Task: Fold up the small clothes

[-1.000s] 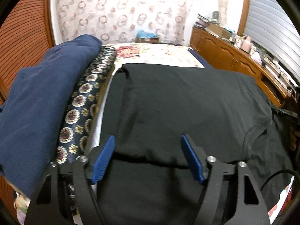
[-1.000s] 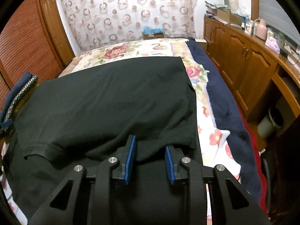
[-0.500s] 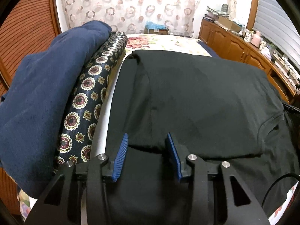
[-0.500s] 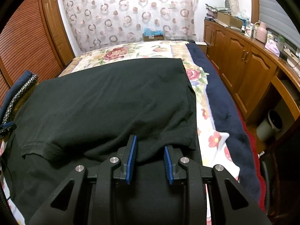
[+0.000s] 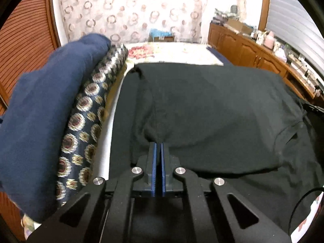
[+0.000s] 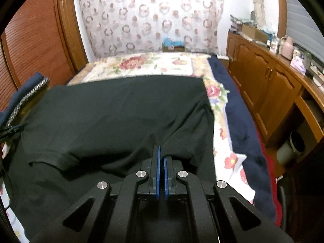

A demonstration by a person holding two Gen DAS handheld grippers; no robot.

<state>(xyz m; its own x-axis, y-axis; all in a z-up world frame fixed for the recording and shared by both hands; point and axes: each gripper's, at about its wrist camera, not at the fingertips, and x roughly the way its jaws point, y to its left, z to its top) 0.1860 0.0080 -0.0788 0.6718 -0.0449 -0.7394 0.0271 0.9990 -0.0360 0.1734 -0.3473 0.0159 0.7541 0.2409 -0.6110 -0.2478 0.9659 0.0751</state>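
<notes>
I have both tongs pinching the near folded edge of the black shirt: the left tongs are pressed together on a tuck of cloth, and the right tongs likewise. Gripping 2 points along that edge should, I judge, let me carry it over evenly for the next fold. The shirt lies spread on the bed, over a floral cover. A navy bundle and a patterned cloth lie just beside it, wooden cabinets run along the far side.
</notes>
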